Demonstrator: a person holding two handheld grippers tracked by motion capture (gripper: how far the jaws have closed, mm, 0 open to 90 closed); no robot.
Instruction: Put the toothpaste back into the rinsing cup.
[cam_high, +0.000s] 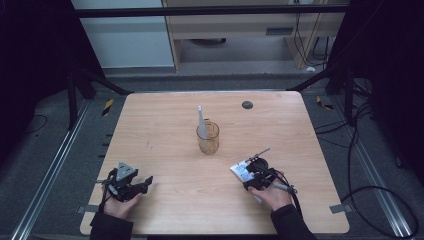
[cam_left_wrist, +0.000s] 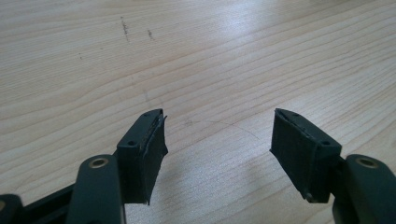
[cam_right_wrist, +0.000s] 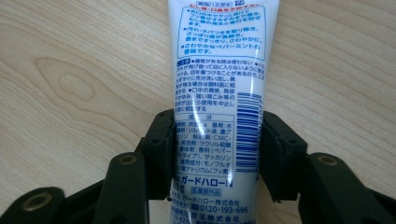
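Note:
A clear glass cup (cam_high: 208, 140) stands at the middle of the wooden table (cam_high: 165, 205), with a grey-white toothbrush (cam_high: 201, 119) leaning upright inside it. My right gripper (cam_high: 251, 175) (cam_right_wrist: 217, 128) is at the front right, shut on a white toothpaste tube (cam_high: 242, 171) (cam_right_wrist: 219, 70) printed with blue text and a barcode. The jaws press the tube's two sides near its flat end. The tube is low over the wood; whether it rests on the table is unclear. My left gripper (cam_high: 147, 182) (cam_left_wrist: 219, 128) stands open at the front left, with bare wood between its pads.
A small black round disc (cam_high: 247, 105) sits on the table at the back right. Cables (cam_high: 360, 150) lie on the floor to the right of the table. Metal rails (cam_high: 45, 180) run along both sides.

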